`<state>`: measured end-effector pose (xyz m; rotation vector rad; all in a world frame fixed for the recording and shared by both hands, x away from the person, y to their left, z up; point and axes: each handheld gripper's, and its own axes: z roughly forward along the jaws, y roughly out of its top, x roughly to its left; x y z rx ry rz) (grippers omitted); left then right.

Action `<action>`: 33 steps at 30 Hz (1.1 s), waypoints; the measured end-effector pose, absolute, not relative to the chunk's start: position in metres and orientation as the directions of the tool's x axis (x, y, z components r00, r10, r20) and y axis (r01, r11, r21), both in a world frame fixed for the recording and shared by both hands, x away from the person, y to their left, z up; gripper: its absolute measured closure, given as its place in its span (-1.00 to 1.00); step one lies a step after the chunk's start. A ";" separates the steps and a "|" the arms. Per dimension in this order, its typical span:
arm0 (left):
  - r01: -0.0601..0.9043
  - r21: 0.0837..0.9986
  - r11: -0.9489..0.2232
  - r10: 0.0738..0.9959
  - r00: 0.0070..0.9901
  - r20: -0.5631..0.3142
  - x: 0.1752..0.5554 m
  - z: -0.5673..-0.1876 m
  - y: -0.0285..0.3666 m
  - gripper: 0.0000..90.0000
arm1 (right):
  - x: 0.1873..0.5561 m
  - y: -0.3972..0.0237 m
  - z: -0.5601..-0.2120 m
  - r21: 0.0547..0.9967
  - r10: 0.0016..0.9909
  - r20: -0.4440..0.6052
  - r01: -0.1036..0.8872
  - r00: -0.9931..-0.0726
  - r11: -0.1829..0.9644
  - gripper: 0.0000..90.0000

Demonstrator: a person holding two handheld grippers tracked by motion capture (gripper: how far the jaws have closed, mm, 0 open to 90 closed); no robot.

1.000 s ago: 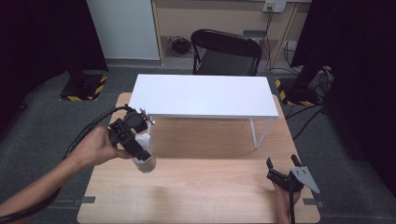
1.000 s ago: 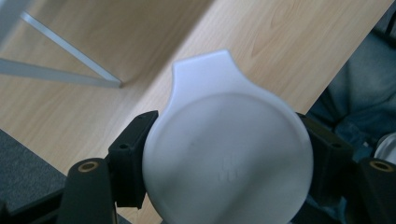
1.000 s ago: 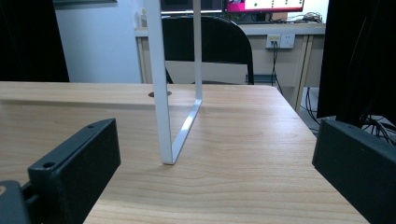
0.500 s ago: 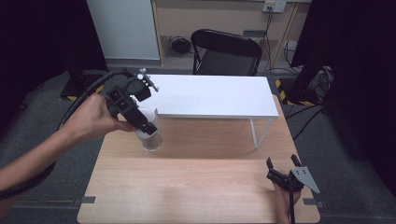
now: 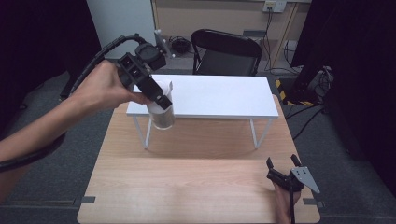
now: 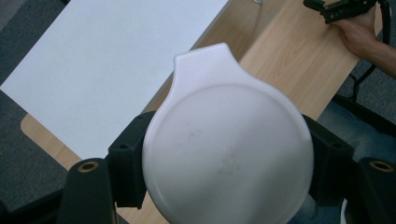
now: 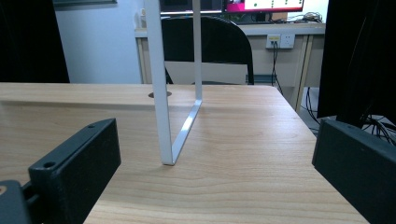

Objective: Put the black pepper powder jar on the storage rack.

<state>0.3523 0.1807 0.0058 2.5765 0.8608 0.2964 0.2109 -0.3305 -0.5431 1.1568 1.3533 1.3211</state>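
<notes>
Your left hand-held gripper is up in the air at about ten o'clock over the light wooden bench, and its black jaws are clamped on a clear round plastic jar with a white tabbed lid. The jar hangs upright just in front of the near-left corner of the white rectangular shelf on thin white metal legs, clear of the bench top below it. Looking along your left hand-held gripper, the white lid sits squarely between the two jaws, its small tab pointing to twelve o'clock, with the shelf top lying beyond at ten o'clock.

Down at five o'clock on the bench, your right hand-held gripper rests low near the front-right corner, well apart from the jar. Its jaws stand wide with nothing between them. From your right hand-held gripper view you look level across the wood at one white shelf leg dead ahead, and a black chair stands behind the bench at twelve o'clock.
</notes>
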 end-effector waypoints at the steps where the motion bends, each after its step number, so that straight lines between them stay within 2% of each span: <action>1: 0.526 0.440 -0.727 0.613 0.787 0.071 0.352 0.006 0.181 -0.33 | 0.211 -0.330 -0.543 0.999 0.986 0.011 0.035 -0.166 -0.005 -0.97; 12: 0.536 0.454 -0.712 0.636 0.766 0.094 0.387 0.005 0.163 -0.33 | 0.211 -0.331 -0.543 0.999 0.986 0.011 0.033 -0.167 -0.005 -0.97; 33: 0.626 0.506 -0.593 0.760 0.643 0.096 0.452 -0.013 0.174 -0.33 | 0.211 -0.331 -0.543 0.999 0.986 0.008 0.032 -0.169 -0.003 -0.97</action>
